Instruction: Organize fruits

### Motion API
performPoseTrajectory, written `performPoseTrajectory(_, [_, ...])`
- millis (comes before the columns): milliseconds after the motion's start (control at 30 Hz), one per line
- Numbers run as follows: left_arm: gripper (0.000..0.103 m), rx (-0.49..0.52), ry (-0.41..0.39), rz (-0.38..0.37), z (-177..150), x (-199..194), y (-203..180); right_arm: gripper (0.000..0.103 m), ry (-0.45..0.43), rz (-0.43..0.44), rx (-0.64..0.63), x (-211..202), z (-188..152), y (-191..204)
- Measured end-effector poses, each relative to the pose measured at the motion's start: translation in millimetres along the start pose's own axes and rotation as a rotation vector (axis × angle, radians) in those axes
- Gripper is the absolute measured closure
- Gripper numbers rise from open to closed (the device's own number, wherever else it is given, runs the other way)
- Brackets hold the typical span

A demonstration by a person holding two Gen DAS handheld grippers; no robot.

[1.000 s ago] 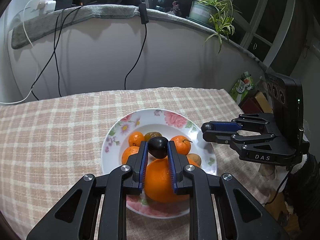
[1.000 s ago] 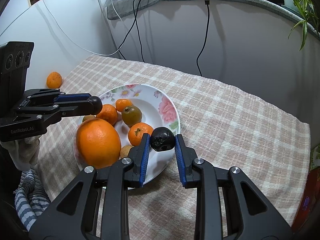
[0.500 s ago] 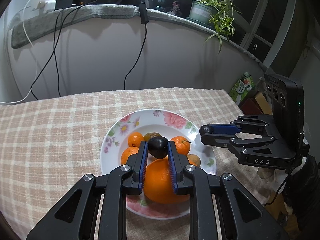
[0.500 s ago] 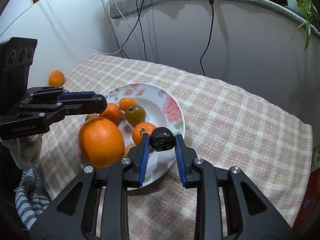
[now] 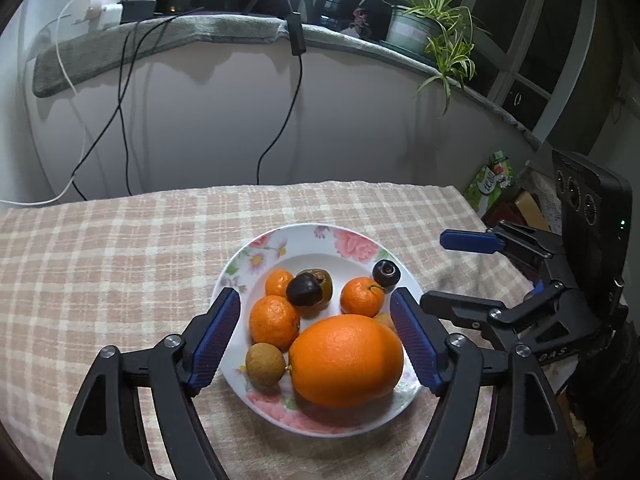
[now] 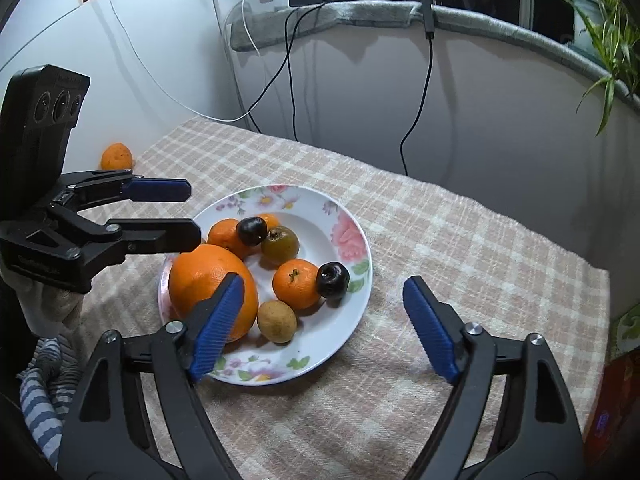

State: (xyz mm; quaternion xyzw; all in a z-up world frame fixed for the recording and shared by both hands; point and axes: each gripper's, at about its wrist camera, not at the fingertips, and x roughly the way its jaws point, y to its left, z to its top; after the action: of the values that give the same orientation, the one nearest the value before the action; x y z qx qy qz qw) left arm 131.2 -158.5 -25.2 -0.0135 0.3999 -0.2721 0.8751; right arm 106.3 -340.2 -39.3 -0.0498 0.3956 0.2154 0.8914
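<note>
A checked tablecloth covers the table, and a flowered plate sits on it, holding the fruit.

The left gripper hangs above the near side of the plate with its jaws opening; nothing is pressed between its blue pads. The big orange lies on the plate below and between those fingers, closest to this gripper. The right gripper hangs over the plate's near right rim, its jaws also opening, with nothing pinched.

Beyond the big orange lie three small mandarins: one just left of it, one behind that, and one to the right, touching a dark fruit. A greenish-brown fruit sits near the plate's middle. A tan round fruit lies at the near left edge of the plate, just beside the big orange.

Two small dark fruits rest free on the plate. One dark fruit lies on the pile against the greenish-brown fruit, ahead of the left gripper's fingertips. The other dark fruit sits by the right rim, touching a mandarin, ahead of the right gripper and between its spread fingers in that view.

A lone mandarin lies off the cloth, far left.
</note>
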Motion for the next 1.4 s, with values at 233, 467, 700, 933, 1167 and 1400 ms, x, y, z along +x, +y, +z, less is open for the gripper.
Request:
performPoseTrajectory(233, [0.023,0.009,0.000,0.019,-1.3,-1.4,-1.5,0.019,0.019,-0.013,-0.007,2.0,-0.8,2.1])
performPoseTrajectory(467, [0.023,0.021,-0.017,0.037,-3.2,-9.7,-3.8,0.019,0.008,-0.020,0.013,-3.6,-0.7,0.1])
performPoseTrajectory(700, [0.023,0.037,-0.040,0.054,-5.0,-19.5,-6.7,0.019,0.002,-0.021,0.036,-7.3,1.1,-1.2])
performPoseTrajectory(933, [0.023,0.046,-0.061,0.061,-6.5,-29.4,-8.4,0.019,0.002,-0.019,0.033,-7.9,3.1,2.0])
performPoseTrajectory(1167, [0.023,0.035,-0.082,0.071,-9.3,-39.6,-2.3,0.019,-0.009,-0.018,0.034,-10.2,10.4,9.7])
performPoseTrajectory(1400, [0.023,0.028,-0.102,0.091,-12.6,-51.5,7.1,0.018,-0.015,0.002,0.035,-5.2,21.2,22.5])
